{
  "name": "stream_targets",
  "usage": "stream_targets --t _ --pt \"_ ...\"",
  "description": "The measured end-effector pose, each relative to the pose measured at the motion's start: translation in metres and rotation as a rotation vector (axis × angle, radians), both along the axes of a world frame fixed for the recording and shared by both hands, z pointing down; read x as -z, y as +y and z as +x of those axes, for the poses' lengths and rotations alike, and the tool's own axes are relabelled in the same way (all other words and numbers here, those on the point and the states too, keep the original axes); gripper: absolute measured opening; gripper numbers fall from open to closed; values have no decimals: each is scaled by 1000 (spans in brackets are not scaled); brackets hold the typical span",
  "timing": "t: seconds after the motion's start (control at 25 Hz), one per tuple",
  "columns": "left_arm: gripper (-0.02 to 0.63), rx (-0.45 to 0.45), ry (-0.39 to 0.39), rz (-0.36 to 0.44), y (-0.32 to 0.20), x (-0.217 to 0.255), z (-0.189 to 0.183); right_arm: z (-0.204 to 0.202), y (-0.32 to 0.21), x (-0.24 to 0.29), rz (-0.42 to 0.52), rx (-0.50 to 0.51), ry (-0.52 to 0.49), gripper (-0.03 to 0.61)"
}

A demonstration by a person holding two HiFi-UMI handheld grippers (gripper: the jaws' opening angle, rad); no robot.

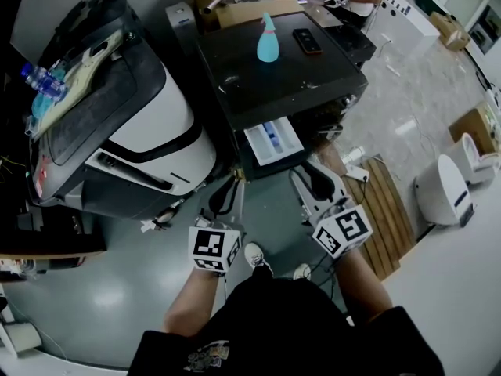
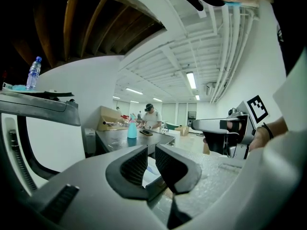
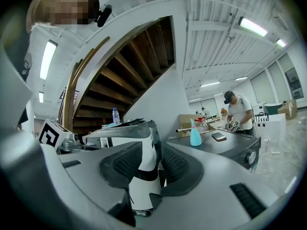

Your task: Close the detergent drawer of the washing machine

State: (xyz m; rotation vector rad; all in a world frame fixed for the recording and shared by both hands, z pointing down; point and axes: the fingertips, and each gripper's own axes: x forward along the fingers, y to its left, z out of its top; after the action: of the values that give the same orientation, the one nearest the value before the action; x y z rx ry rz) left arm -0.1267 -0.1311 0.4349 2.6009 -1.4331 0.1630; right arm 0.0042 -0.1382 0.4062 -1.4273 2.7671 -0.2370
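Holds left claw (image 1: 224, 197) barely parted and empty, right claw (image 1: 315, 180) released wider, empty too, both near the detergent drawer (image 1: 272, 141) without touching it. Finds that drawer pulled out of the dark washing machine (image 1: 313, 81). Shows a teal spray bottle (image 1: 268, 39) and phone (image 1: 307, 41) on top, a cardboard box (image 1: 235, 10) behind, a bulky white appliance (image 1: 160, 112) just left, and a slatted wooden board (image 1: 389, 210) right.

Your washing machine (image 1: 290, 84) is black on top, and its detergent drawer (image 1: 272, 141) is white with a blue insert. The bottle (image 1: 268, 39) is teal, the phone (image 1: 307, 41) black. Your left gripper (image 1: 227, 197) and right gripper (image 1: 317, 182) are grey with black ribbed pads (image 2: 134, 164); their marker cubes (image 1: 214, 248) carry black-and-white squares. The slatted board (image 1: 387, 210) is brown, the floor (image 1: 102, 288) glossy grey. The appliance on your left (image 1: 164, 116) is white with a black band.
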Motion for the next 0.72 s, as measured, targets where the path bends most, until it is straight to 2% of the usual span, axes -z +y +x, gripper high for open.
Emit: stream_targets --t 0.44,0.56,0.72 --pt "184 -105 -17 -32 -11 -17 -8 -30 -12 2 12 -6 26 197" --pt "215 -126 -47 -68 -9 -21 -8 -32 -11 -2 6 -7 40 225" --pt "241 -139 -28 -34 -13 -30 -5 -29 -10 -11 -13 -18 62 252"
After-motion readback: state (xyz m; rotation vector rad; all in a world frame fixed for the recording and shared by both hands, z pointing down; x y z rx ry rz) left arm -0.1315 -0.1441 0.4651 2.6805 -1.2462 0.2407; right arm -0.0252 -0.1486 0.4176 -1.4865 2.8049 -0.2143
